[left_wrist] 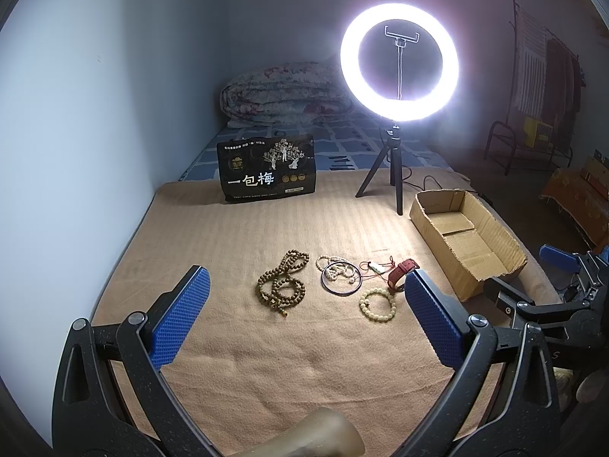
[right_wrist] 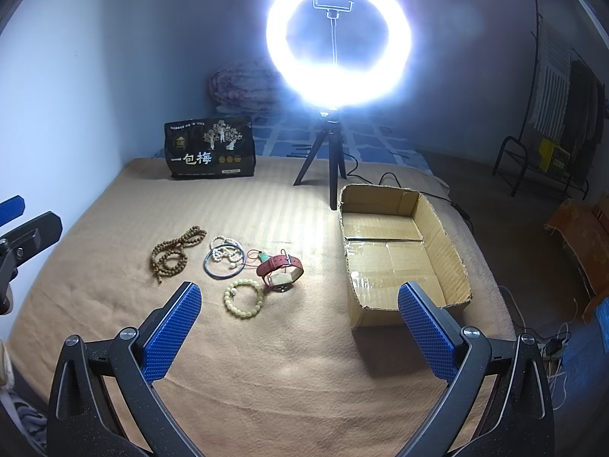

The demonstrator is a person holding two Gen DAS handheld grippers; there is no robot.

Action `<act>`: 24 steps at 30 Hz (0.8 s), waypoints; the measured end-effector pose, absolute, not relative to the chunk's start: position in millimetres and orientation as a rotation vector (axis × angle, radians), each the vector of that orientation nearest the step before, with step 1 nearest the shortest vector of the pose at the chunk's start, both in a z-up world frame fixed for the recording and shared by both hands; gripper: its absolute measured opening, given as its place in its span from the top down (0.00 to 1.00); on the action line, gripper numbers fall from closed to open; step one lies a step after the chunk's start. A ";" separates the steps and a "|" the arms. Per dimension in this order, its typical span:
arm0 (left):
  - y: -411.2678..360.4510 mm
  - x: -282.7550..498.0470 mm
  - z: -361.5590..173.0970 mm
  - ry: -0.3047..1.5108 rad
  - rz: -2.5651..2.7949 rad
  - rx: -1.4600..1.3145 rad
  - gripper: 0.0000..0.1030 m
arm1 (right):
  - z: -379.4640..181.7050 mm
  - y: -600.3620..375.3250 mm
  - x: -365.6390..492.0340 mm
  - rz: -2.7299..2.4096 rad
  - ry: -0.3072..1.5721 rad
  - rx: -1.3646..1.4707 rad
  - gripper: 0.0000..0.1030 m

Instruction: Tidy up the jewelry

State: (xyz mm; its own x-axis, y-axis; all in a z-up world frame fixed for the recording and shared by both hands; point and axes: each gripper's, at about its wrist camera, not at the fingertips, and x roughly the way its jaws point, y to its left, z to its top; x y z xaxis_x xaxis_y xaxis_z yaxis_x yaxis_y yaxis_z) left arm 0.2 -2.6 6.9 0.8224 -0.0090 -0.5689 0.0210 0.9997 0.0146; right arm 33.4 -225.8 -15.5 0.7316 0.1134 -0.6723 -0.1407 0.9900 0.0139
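Here, left gripper (left_wrist: 304,312) and right gripper (right_wrist: 300,323) both hover wide open, empty, above blanket (right_wrist: 266,361); beads (left_wrist: 283,283), bangle (left_wrist: 341,279), bracelet (right_wrist: 244,298), watch (right_wrist: 281,271) lie clustered beside box (right_wrist: 403,259).

Bead strands, bangle, pendant, red watch (right_wrist: 281,269) — clustered left of open cardboard box (right_wrist: 399,251).

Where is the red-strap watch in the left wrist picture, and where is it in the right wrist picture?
Left wrist view: the red-strap watch lies right of centre, partly hidden behind the right finger's blue pad.
Right wrist view: the watch lies just left of centre, fully visible, between the pale bead bracelet and the cardboard box.
Shared landmark: the pale bead bracelet lies just in front of it in both.
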 end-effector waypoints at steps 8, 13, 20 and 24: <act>-3.6 10.7 -6.1 0.641 -0.009 0.021 0.00 | -21.0 -226.5 37.0 0.146 0.760 -0.037 0.00; 6.6 20.5 -13.4 0.674 0.010 0.015 0.00 | -35.5 -220.9 44.1 0.181 0.811 -0.044 0.00; 24.1 43.2 -29.2 0.743 0.037 0.015 0.00 | -50.3 -213.3 55.5 0.240 0.879 -0.033 0.00; 33.2 55.5 -37.3 0.775 0.044 0.004 0.01 | -61.5 -206.2 61.2 0.257 0.909 -0.060 0.00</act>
State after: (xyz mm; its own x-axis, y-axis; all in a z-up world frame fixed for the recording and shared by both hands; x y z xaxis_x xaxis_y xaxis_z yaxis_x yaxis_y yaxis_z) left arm 55.5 33.2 -37.3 0.7136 0.0414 -0.6993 -0.0383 0.9991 0.0200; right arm 61.2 -206.2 -61.5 0.5861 0.1952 -0.7864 -0.2458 0.9676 0.0570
